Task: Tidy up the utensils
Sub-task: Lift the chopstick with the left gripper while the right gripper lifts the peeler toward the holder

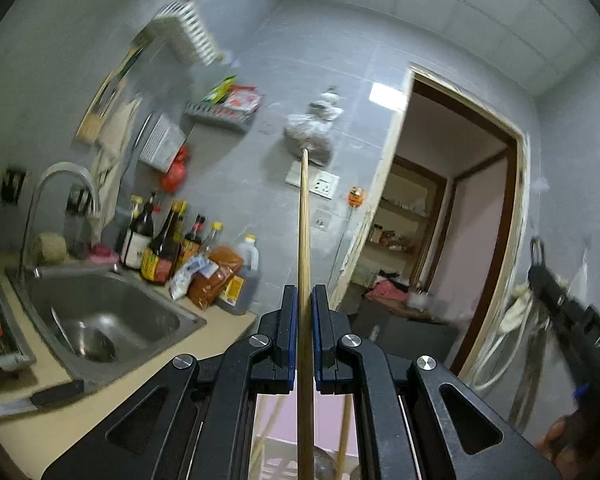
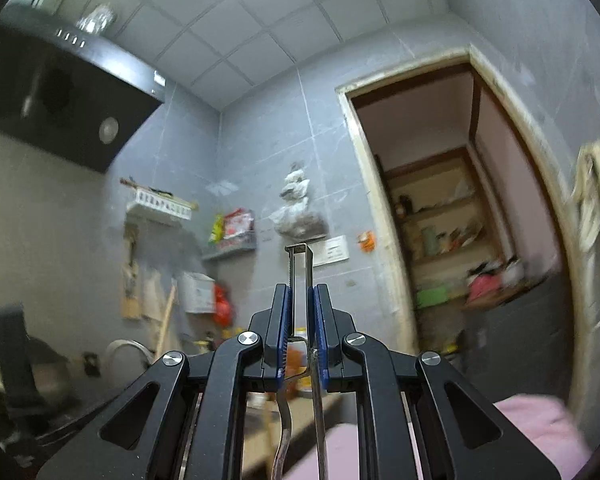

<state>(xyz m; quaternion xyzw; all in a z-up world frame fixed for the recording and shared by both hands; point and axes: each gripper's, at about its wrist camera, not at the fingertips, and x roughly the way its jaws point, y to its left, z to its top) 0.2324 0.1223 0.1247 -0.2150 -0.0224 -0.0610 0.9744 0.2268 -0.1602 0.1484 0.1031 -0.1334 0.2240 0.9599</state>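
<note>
**Both grippers loaded, up off the counter**

Left gripper [image 1: 304, 300]: pinching a single wooden chopstick [image 1: 304, 240] between the blue pads [image 1: 293, 320]. Stick clamped tight, running straight up the middle of the left wrist view, tip ending in front of the hanging plastic bag [image 1: 312, 128] on the grey tiled wall. Lower end passing back down between the fingers and out of the bottom edge.

Right gripper [image 2: 301, 300]: squeezed onto a metal utensil [image 2: 300, 272], looks like tongs or a peeler-type frame, can't say which for sure. Narrow rectangular top poking out past the fingertips, one side with small teeth, two thin metal legs trailing down below the pads.

Around the left view: steel sink [image 1: 100, 320] lower left with the curved tap [image 1: 60, 184] over it, cluster of sauce bottles [image 1: 164, 240] and an orange packet [image 1: 216, 276] standing on the beige counter [image 1: 60, 432] just beside the basin. Knife [image 1: 32, 398] lying on the counter in front of the sink. Right gripper showing as a dark blur at the far right edge there.

Right view: black range hood [image 2: 60, 92] upper left, doorway [image 2: 440, 200] with shelves behind it, wall rack with red packets [image 2: 236, 228]. Pink sleeve [image 2: 532, 432] bottom right. Lots of motion blur in both.
</note>
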